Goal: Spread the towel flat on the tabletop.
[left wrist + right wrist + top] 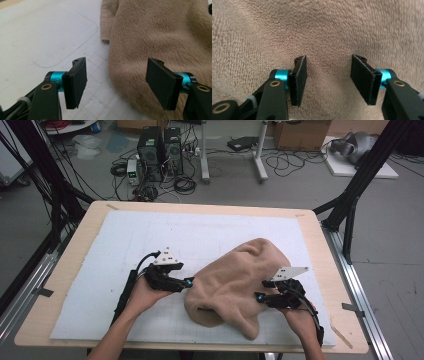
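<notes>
A tan fleece cloth is lying crumpled on the white mat covering the desk. The left hand-held gripper is sitting at the cloth's 9 o'clock edge, jaws spread. The right hand-held gripper is facing the fleece at 4 o'clock, jaws spread too.

In the left gripper view, the left gripper is seen with its two black jaws spread wide at the bottom of the frame. The right half is covered by a tan fleece cloth, whose edge lies between the jaws on a white mat.
</notes>
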Tool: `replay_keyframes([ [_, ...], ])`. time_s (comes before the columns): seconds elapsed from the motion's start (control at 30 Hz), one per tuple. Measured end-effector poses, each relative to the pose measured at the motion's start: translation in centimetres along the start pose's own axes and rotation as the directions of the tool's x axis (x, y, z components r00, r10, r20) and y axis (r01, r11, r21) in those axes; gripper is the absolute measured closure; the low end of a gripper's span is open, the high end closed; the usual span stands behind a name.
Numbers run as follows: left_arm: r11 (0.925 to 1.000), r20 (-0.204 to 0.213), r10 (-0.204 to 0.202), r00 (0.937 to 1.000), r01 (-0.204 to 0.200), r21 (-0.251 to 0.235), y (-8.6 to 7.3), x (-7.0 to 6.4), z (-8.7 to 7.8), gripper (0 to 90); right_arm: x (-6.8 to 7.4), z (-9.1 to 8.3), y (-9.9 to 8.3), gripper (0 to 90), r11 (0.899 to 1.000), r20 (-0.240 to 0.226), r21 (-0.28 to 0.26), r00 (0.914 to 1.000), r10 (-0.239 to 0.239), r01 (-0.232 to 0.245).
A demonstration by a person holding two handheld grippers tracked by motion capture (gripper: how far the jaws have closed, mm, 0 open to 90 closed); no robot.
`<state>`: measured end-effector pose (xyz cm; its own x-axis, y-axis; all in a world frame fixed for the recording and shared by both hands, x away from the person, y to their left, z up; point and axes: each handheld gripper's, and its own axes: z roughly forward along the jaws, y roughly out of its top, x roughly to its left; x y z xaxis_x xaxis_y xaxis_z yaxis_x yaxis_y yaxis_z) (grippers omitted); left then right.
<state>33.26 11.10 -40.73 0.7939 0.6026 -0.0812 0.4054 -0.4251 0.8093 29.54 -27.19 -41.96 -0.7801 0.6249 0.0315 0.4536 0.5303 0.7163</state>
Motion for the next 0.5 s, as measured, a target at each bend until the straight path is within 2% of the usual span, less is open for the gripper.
replay_keyframes([
  [0.07,0.9977,0.024,-0.037,0.999,0.036,0.058,-0.3,0.1,1.9,35.1,0.1,0.6,-0.5,50.9,1.0,-0.007,-0.004,1.0,-0.003,0.003],
  [0.13,0.9945,0.043,-0.036,0.9984,0.032,0.099,-0.5,-0.1,3.3,35.9,0.2,0.7,-0.6,51.5,1.0,-0.006,0.001,1.0,-0.004,0.004],
  [0.17,0.9936,0.051,-0.024,0.9984,0.018,0.112,-0.5,-0.3,3.8,40.2,0.2,1.1,-0.8,53.2,1.0,-0.017,0.007,0.9999,0.002,-0.002],
  [0.2,0.9926,0.051,0.001,0.9987,-0.008,0.121,-0.6,-0.6,4.1,40.2,0.2,1.1,-0.8,53.2,1.0,-0.017,0.007,0.9999,0.002,-0.002],
  [0.27,0.9888,0.049,0.038,0.9981,-0.044,0.142,-0.6,-1.1,4.7,48.9,-0.1,1.5,-0.9,56.3,1.0,-0.035,0.006,0.9991,0.022,-0.022],
  [0.33,0.9866,0.036,0.067,0.9971,-0.071,0.147,-0.7,-1.4,5.0,53.0,-0.1,1.7,-0.9,58.6,1.0,-0.039,0.007,0.9989,0.025,-0.025],
  [0.37,0.987,0.032,0.063,0.9975,-0.067,0.146,-0.6,-1.4,5.0,57.1,-0.1,1.7,-0.9,59.3,1.0,-0.037,0.006,0.999,0.026,-0.026],
  [0.5,0.9868,0.064,0.074,0.9952,-0.082,0.14,-0.6,-1.6,5.0,74.6,-0.2,1.8,-1.0,64.4,1.0,-0.046,-0.001,0.9986,0.025,-0.025],
])
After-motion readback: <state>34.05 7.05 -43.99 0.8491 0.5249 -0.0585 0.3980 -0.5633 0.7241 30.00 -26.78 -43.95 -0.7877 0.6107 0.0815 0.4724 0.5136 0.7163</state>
